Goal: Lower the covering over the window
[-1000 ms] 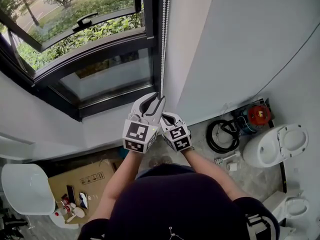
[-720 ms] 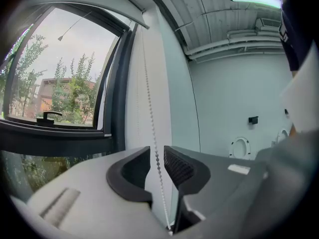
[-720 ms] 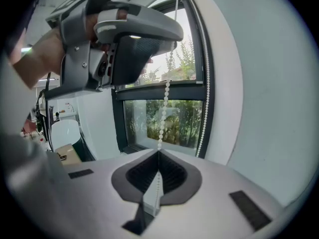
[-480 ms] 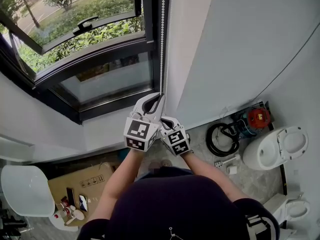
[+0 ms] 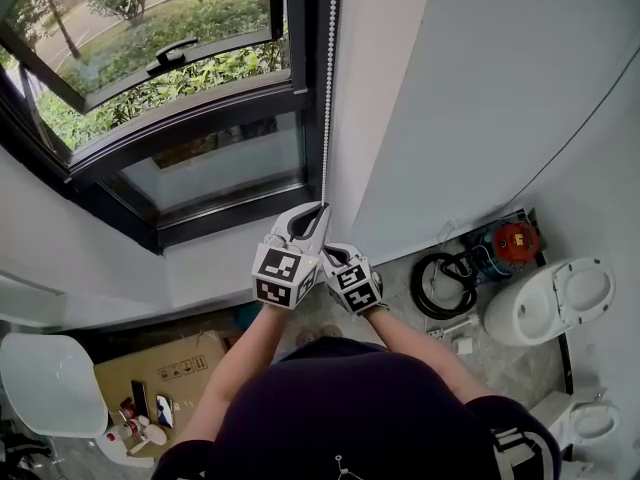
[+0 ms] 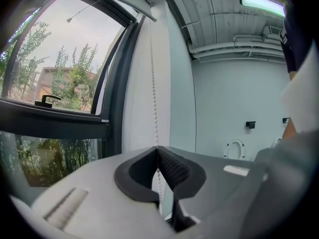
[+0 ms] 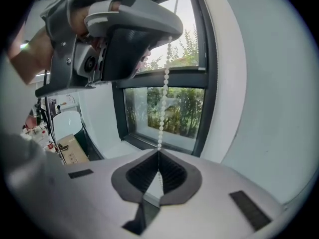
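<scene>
A white bead chain (image 5: 328, 88) hangs down the window frame's right side in the head view. My left gripper (image 5: 321, 208) has just been closing and now sits shut on that chain. Just below it, my right gripper (image 5: 331, 252) is shut on the same chain. In the left gripper view the bead chain (image 6: 152, 83) runs down into the left gripper (image 6: 158, 149), whose jaws meet. In the right gripper view the bead chain (image 7: 163, 108) enters the right gripper (image 7: 159, 153), and the left gripper (image 7: 124, 29) hangs above. The window (image 5: 200, 158) glass shows uncovered.
The upper sash with its handle (image 5: 170, 50) is tilted open. On the floor to the right are a toilet (image 5: 550, 303), a coiled black hose (image 5: 440, 280) and a red device (image 5: 516, 238). A cardboard box (image 5: 160, 363) and white chair (image 5: 45, 383) sit lower left.
The left jaws, open around the chain a second ago, have closed on it. Both grippers have sunk a little along the chain.
</scene>
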`<action>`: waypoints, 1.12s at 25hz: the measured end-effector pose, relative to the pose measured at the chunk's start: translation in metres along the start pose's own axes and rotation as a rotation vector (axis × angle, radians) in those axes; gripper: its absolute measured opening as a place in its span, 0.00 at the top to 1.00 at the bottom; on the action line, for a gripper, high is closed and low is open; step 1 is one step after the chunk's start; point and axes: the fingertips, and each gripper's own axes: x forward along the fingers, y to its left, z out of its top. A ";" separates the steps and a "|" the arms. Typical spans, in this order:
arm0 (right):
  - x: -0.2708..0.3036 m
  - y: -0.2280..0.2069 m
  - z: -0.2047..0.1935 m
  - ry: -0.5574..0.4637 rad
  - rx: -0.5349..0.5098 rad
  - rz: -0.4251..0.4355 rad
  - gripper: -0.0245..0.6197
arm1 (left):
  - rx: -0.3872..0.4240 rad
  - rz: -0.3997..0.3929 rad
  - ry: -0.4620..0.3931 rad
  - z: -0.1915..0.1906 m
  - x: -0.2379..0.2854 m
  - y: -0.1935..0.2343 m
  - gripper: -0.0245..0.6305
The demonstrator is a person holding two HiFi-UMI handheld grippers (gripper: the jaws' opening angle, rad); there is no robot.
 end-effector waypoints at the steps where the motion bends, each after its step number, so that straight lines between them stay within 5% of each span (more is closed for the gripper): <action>1: 0.000 0.002 0.001 0.005 0.002 0.006 0.94 | -0.004 0.002 -0.002 0.000 0.001 0.000 0.94; 6: 0.006 0.005 -0.019 0.067 -0.038 0.022 0.94 | -0.030 0.002 0.038 -0.020 0.003 0.001 0.94; 21: 0.004 -0.018 -0.078 0.202 0.083 0.002 0.94 | -0.087 -0.001 0.163 -0.084 0.013 0.008 0.94; 28: -0.020 -0.028 -0.067 0.153 0.132 0.027 0.91 | -0.102 0.004 0.150 -0.094 0.012 0.009 0.94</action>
